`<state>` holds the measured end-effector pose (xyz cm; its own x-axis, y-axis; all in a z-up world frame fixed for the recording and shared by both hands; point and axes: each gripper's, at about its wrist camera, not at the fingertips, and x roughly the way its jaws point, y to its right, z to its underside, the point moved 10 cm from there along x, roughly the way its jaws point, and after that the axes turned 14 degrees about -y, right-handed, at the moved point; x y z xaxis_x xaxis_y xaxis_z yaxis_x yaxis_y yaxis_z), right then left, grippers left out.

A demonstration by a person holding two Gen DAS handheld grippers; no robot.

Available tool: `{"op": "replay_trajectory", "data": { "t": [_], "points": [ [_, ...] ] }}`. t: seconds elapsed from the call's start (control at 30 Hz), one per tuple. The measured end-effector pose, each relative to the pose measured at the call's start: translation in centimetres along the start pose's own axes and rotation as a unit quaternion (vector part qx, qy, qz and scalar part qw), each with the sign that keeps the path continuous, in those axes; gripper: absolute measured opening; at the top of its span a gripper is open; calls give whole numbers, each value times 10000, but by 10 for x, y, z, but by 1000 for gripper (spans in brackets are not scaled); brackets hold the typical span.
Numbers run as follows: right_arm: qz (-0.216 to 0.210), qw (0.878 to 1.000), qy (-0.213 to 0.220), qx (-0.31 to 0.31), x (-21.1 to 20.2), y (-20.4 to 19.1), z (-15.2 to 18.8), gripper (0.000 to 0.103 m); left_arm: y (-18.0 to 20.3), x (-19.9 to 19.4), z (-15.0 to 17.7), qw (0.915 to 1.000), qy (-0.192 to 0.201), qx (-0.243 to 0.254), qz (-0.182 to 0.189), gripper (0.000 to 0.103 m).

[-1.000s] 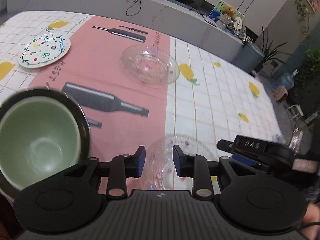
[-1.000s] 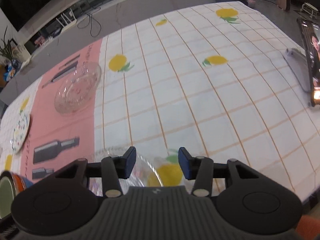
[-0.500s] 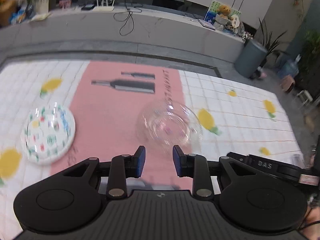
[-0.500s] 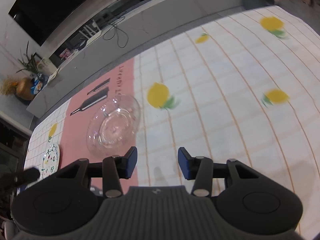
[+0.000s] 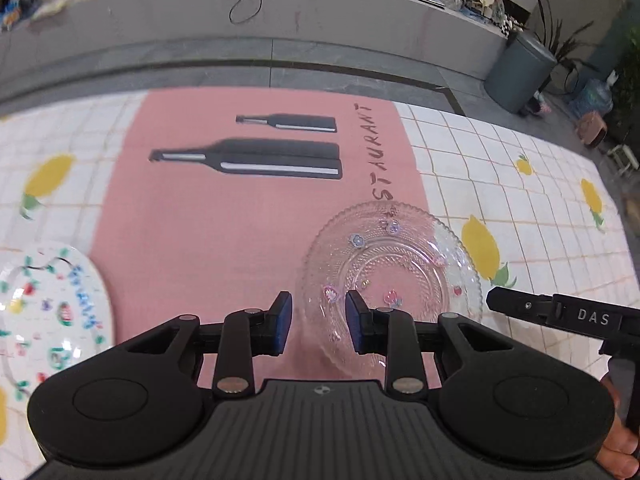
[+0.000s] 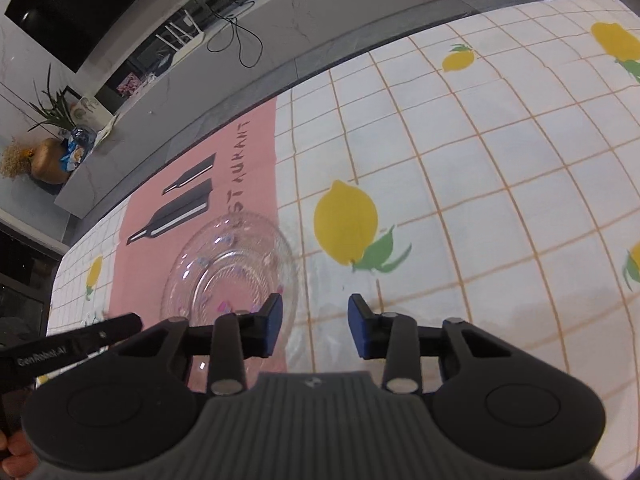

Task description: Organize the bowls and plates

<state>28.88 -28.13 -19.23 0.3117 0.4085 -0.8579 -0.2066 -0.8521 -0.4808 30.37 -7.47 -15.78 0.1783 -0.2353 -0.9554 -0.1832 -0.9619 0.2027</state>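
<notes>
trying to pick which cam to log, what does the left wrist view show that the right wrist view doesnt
Only the left wrist view shows the white fruit-print plate at its left edge and the grey bin beyond the table. Only the right wrist view shows the gold vase on the ledge. Both show the clear glass plate on the pink mat, lying just ahead of the open, empty left gripper and left of the open right gripper.

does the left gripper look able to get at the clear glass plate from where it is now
Probably yes. The left gripper is open, and the near rim of the glass plate shows between its fingers. Nothing lies in the way; the right gripper stands beside the plate, also open.
</notes>
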Motion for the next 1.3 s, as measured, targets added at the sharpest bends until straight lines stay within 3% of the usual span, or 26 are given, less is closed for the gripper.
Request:
{"op": "replay_trajectory", "data": {
  "t": [0.43,0.6,0.7,0.73,0.97,1.1,1.3],
  "points": [
    [-15,9999,-106,-107,16,-8,-8,30,-19,24,-4,9994,-117,-143,278,35],
    [-95,9998,-97,-165,19,-12,-5,26,-13,27,-4,9994,-96,-112,310,31],
    [-109,9997,-102,-177,21,-14,-4,19,-10,27,-5,9992,-98,-154,362,22],
    [-184,9996,-157,-151,22,-14,-3,13,-9,27,-5,9992,-97,-141,364,18],
    [-339,9992,-211,76,23,-11,-2,7,-5,25,-5,9998,8,-179,125,16],
    [-231,9994,-249,-82,22,-15,1,7,-6,23,-4,9998,5,-217,24,14],
    [-470,9984,-293,65,13,-15,1,7,-5,11,-2,9998,-33,-202,63,14]
  ]
}}
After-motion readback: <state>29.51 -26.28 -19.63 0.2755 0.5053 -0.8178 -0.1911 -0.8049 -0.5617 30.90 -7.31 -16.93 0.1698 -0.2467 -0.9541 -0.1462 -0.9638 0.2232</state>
